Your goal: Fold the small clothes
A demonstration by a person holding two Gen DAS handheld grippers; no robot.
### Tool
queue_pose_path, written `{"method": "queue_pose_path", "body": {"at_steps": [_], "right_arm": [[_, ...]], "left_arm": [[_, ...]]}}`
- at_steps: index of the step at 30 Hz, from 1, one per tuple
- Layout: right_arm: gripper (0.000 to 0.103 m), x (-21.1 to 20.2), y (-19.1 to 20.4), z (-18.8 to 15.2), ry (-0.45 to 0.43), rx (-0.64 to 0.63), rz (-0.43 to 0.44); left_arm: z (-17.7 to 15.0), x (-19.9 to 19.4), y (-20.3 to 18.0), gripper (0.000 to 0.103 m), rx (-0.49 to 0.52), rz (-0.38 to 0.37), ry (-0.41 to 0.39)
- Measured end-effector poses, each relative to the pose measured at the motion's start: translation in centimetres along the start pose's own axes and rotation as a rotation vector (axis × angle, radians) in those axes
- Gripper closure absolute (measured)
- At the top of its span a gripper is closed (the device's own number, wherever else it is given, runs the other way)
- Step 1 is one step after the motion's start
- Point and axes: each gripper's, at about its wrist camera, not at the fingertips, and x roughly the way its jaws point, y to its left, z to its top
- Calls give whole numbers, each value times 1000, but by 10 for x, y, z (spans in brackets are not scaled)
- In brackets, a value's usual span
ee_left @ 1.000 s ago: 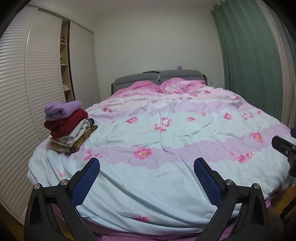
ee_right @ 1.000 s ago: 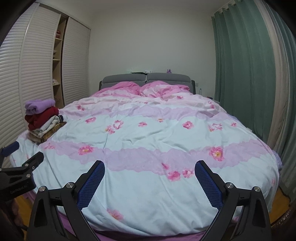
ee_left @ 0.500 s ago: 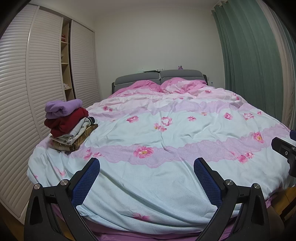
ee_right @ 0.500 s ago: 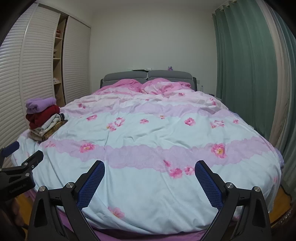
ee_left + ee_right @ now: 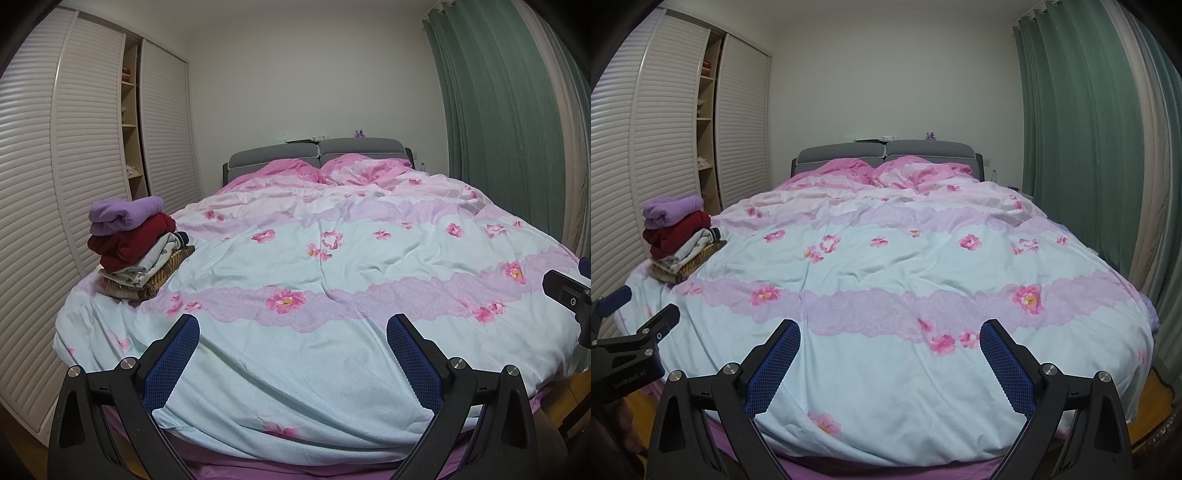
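Four folded garments: we see the clothes stack point(image 5: 136, 247) on the bed point(image 5: 332, 258)
Left gripper point(image 5: 291, 363): spread wide, empty
Right gripper point(image 5: 888, 365): spread wide, empty
Left to do: we judge nothing

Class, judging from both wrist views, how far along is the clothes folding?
Done: a folded stack sits at the bed's left edge. In hand: nothing; left tongs and right tongs are open and empty. Left: no loose clothes show on the duvet.

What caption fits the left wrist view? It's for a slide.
Open left tongs hover over a floral duvet; stacked clothes wait at left.
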Motion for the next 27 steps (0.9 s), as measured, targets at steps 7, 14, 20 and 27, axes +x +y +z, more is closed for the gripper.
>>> {"method": "queue_pose_path", "body": {"at_steps": [7,14,20,27], "right_arm": [[4,0,-1,1,-4,3,-1],[4,-2,0,3,-5,3,-4],[4,-1,0,3,-5,3,-3],[4,-1,0,3,-6,3,-2]], "left_arm": [[-1,0,0,0,1,1,-3],[-2,-1,-1,0,-1,5,-5],[-2,-1,0,0,-1,3,-4],[-2,-3,2,0,-13,13,-9]]}}
